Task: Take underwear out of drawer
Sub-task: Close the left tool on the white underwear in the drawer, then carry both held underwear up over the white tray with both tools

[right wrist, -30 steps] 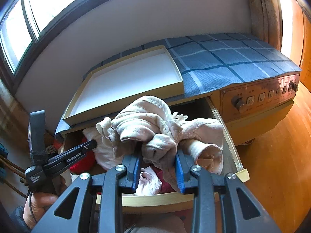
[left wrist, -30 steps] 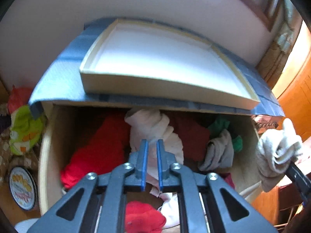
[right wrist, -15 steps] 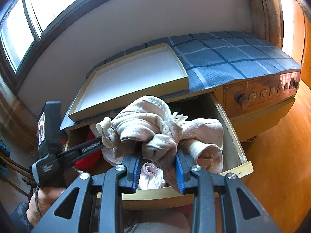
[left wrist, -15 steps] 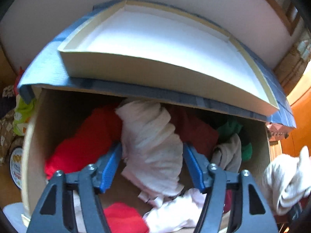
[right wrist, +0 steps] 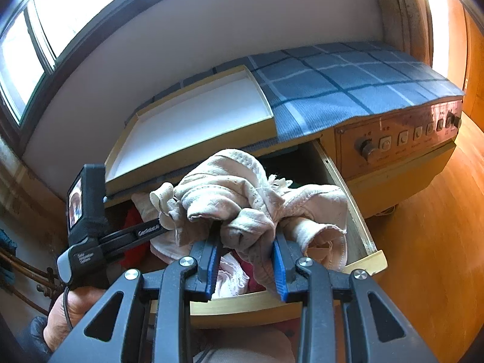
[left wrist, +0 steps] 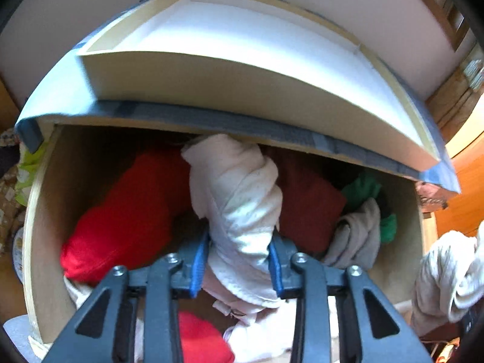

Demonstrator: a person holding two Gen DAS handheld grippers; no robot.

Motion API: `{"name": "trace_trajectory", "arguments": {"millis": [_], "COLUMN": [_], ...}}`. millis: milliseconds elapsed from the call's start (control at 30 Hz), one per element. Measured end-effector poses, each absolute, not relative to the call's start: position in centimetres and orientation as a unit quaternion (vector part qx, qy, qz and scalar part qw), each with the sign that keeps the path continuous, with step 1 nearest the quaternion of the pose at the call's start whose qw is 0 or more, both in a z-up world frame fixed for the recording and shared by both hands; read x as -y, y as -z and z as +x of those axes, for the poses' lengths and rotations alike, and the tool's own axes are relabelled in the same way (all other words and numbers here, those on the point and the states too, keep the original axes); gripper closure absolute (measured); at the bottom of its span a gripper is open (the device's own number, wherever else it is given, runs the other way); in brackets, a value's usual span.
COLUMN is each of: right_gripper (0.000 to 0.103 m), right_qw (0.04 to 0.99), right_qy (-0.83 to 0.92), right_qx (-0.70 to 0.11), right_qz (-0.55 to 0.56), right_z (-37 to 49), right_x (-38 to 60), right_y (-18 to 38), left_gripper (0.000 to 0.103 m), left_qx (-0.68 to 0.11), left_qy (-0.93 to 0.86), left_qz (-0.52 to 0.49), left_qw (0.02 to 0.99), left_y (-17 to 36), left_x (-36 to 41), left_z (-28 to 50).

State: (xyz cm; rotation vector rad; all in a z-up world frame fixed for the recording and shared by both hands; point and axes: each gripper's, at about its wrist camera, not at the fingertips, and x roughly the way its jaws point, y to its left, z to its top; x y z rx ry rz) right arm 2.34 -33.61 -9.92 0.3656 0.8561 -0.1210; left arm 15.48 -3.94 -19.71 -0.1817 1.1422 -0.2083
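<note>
1. Left gripper [left wrist: 239, 260] is down inside the open drawer [left wrist: 39, 242], jaws closing around a rolled white garment [left wrist: 239, 199]; the blue pads already sit against both of its flanks, low on the roll.
2. That roll stands near the drawer's middle, its far end tucked under the cabinet's top edge. A red garment [left wrist: 127, 220] lies to its left, a dark red one [left wrist: 305, 202] to its right, and green [left wrist: 366, 190] and grey [left wrist: 357, 236] pieces are at the far right.
3. Right gripper [right wrist: 245, 260] is clenched on a bundle of pale pink underwear [right wrist: 242, 193], held above the drawer's near right corner, clear of the contents.
4. An empty shallow tray [right wrist: 193, 121] sits on the blue checked cloth [right wrist: 348, 90] on top of the cabinet, directly above the drawer.
5. Risks, as I judge them:
   - The grip is low on a loose roll, so it may unroll or slip out on lifting.
   - The far end could snag under the cabinet edge if pulled straight up.
   - Neighbouring red cloth may drag along.
   - The right-hand bundle hangs loosely and a trailing piece could drop back in.
</note>
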Motion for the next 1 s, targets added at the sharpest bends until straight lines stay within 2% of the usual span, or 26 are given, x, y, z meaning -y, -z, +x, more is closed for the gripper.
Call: {"name": "trace_trajectory", "arguments": {"millis": [333, 667, 1000], "right_gripper": [0.071, 0.071, 0.071], "right_qw": [0.902, 0.905, 0.896], "right_qy": [0.047, 0.013, -0.022], "right_qx": [-0.389, -0.366, -0.341], "right_qz": [0.183, 0.218, 0.285], "right_z": [1.3, 2.2, 9.8], "right_x": [31.3, 29.2, 28.7], "right_y": [6.7, 3.9, 1.3], "left_gripper": [0.070, 0.071, 0.071], "left_qx": [-0.475, -0.399, -0.349], "left_qy": [0.129, 0.134, 0.152], "left_qz": [-0.070, -0.056, -0.060], "left_qw": [0.868, 0.906, 0.923], "left_y": [15.0, 9.7, 5.0], "left_x": [0.9, -2.7, -2.8], "left_z": [11.3, 10.3, 15.6]}}
